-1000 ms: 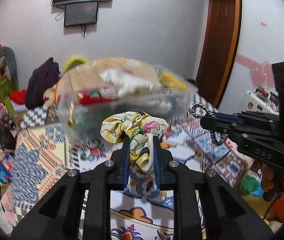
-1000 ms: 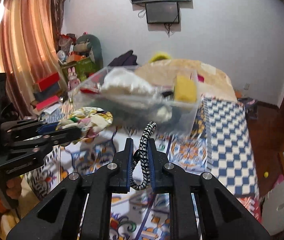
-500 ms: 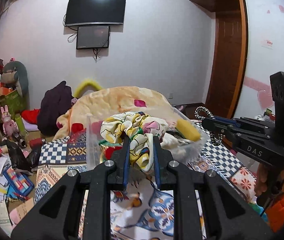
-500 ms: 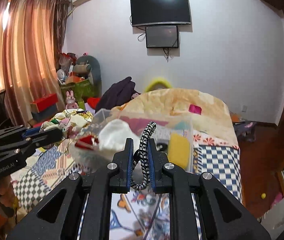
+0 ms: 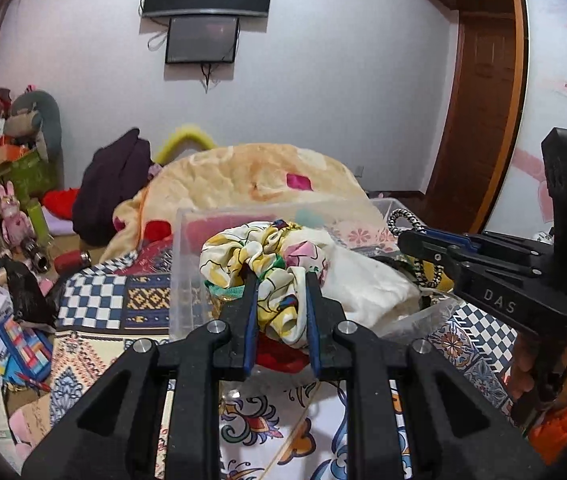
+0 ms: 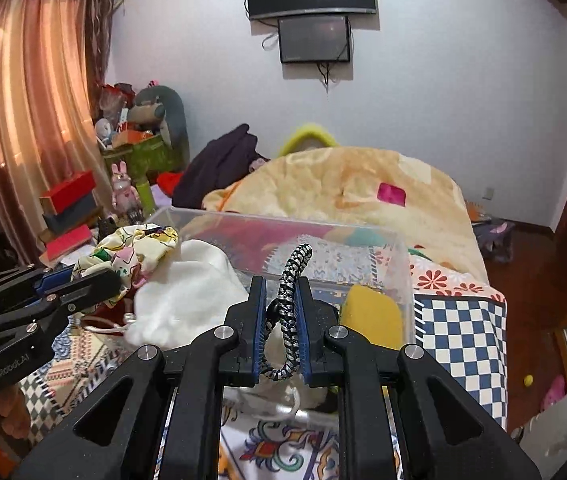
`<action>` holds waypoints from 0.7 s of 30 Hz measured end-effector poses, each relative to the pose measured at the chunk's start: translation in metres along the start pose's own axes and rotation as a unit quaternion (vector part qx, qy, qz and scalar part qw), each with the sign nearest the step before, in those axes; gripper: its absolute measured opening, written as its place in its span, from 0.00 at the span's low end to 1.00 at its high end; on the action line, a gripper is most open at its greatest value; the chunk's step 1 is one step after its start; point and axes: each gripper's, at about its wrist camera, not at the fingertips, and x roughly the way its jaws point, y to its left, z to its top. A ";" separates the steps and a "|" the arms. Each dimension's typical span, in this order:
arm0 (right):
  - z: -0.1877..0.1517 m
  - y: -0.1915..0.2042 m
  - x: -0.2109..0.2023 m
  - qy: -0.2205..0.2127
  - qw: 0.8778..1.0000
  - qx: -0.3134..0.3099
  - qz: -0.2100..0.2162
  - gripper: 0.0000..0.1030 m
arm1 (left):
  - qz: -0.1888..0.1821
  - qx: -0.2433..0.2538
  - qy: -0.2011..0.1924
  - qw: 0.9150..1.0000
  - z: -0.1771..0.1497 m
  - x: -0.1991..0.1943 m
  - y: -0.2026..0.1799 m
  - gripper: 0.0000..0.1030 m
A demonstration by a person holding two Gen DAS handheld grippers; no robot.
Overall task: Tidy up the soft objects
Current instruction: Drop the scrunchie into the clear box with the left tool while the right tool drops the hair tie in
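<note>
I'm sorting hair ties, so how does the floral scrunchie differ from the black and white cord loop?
The floral scrunchie is wide, puffy, ruffled fabric in yellow, pink and green; the cord loop is thin, braided, black and white. The scrunchie sits in the left claw; the loop stands upright in the right claw. Both are gripped near the clear bin.

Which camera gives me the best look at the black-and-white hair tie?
Right wrist: the black-and-white hair tie stands centred and close, pinched in the right gripper. The left wrist view shows only part of its loop at the right gripper's tip.
</note>
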 end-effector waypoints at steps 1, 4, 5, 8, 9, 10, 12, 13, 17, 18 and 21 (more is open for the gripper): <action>-0.001 0.000 0.002 0.004 1.000 0.000 -0.001 0.13 | 0.000 0.000 0.003 1.000 0.000 0.002 0.000 0.19; -0.003 -0.001 0.007 0.015 1.000 0.001 -0.004 0.16 | -0.006 -0.001 0.014 1.000 -0.003 0.010 0.000 0.20; -0.004 -0.001 0.008 0.018 1.000 0.002 -0.001 0.17 | -0.006 0.000 0.017 1.000 -0.004 0.011 0.000 0.23; -0.006 -0.003 0.006 0.023 1.000 0.001 0.001 0.29 | -0.007 0.001 0.025 1.000 -0.006 0.013 -0.001 0.32; -0.006 -0.003 0.006 0.024 1.000 -0.001 0.002 0.35 | -0.008 0.001 0.026 1.000 -0.007 0.013 -0.001 0.37; -0.006 -0.002 0.004 0.024 1.000 -0.003 0.002 0.42 | -0.007 0.000 0.026 1.000 -0.008 0.012 -0.001 0.39; -0.007 -0.002 0.003 0.023 1.000 -0.006 0.001 0.51 | 0.001 0.005 0.021 1.000 -0.011 0.008 -0.003 0.42; -0.007 -0.002 0.001 0.022 1.000 -0.006 -0.001 0.57 | 0.002 0.008 0.019 1.000 -0.012 0.006 -0.004 0.43; -0.008 -0.002 -0.007 0.015 1.000 -0.003 0.004 0.62 | 0.001 0.007 0.014 1.000 -0.017 -0.002 -0.003 0.46; -0.008 -0.002 -0.011 0.012 1.000 -0.004 0.003 0.62 | 0.000 0.005 0.013 1.000 -0.018 -0.005 -0.002 0.46; -0.007 -0.001 -0.019 0.004 1.000 -0.009 -0.003 0.62 | -0.001 0.001 0.005 1.000 -0.019 -0.015 -0.001 0.46</action>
